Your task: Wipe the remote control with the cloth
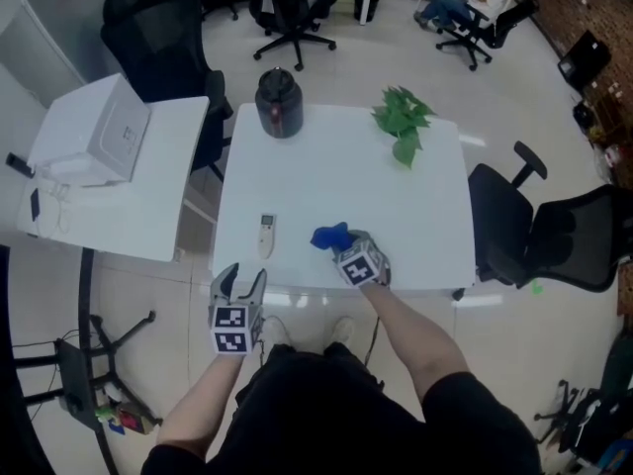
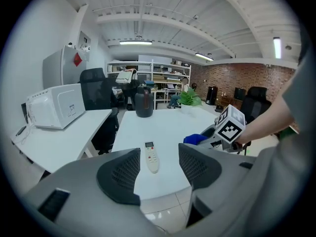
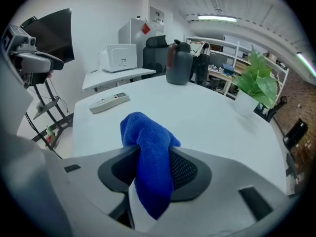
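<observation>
Bright, even ceiling tube light [image 2: 135, 42]; gripper views bulge, edges perhaps slightly soft.

The slim white remote control [image 1: 265, 236] lies flat, buttons up, near the tabletop's [image 1: 396, 216] front edge toward its left corner, lengthwise front to back, while the blue cloth [image 1: 330, 236], bunched into a raised fold, sits near it to the right by the same edge, pinched between the right tongs [image 1: 343, 244].

I see a white counter [image 1: 396, 226], black office chairs [image 1: 554, 236], pale tiled floor [image 1: 514, 77], brick wall [image 2: 237, 75], ceiling strip lights [image 2: 135, 42].
</observation>
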